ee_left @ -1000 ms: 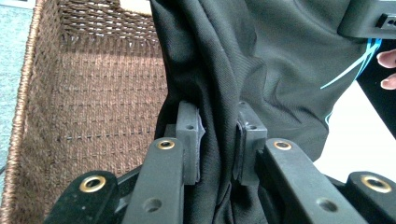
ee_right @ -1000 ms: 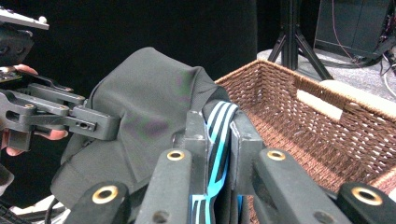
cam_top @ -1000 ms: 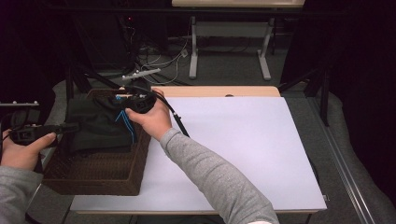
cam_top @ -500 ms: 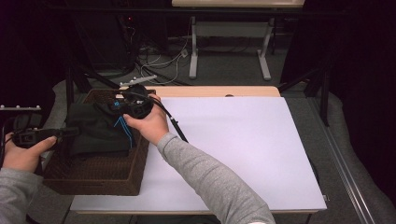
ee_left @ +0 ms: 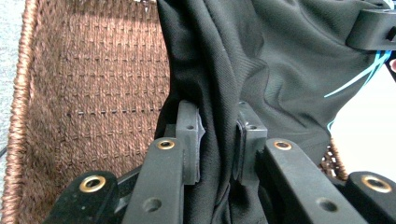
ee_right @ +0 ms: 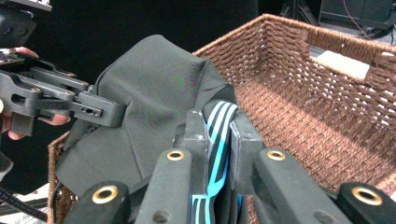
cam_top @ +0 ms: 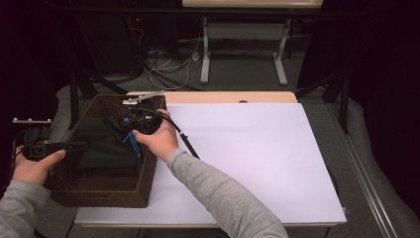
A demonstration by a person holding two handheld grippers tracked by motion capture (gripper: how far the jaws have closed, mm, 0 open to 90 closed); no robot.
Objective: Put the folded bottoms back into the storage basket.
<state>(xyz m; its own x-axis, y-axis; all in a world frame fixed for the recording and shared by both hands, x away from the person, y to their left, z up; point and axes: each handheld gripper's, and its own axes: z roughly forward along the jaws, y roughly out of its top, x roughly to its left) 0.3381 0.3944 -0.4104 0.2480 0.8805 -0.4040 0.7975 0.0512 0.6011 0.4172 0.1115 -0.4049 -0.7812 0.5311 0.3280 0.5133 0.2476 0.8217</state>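
The black garment (cam_top: 101, 144) hangs stretched between the two grippers, over the inside of the brown wicker basket (cam_top: 99, 191) that stands on the left part of the white tabletop (cam_top: 257, 158). The left gripper (ee_left: 218, 140) has its fingers clamped on a fold of the plain black cloth at the basket's left side. The right gripper (ee_right: 218, 140) has its fingers clamped on the edge with the light blue stripes (ee_right: 219, 135), near the basket's far right corner.

So the long axis of the garment runs across the basket, from one gripper to the other (roughly along the basket's width), and the cloth lies below and between both fingers. Both hands are equally near to it, since each one holds one end. I judge that the coming move turns on the basket floor directly under the cloth.
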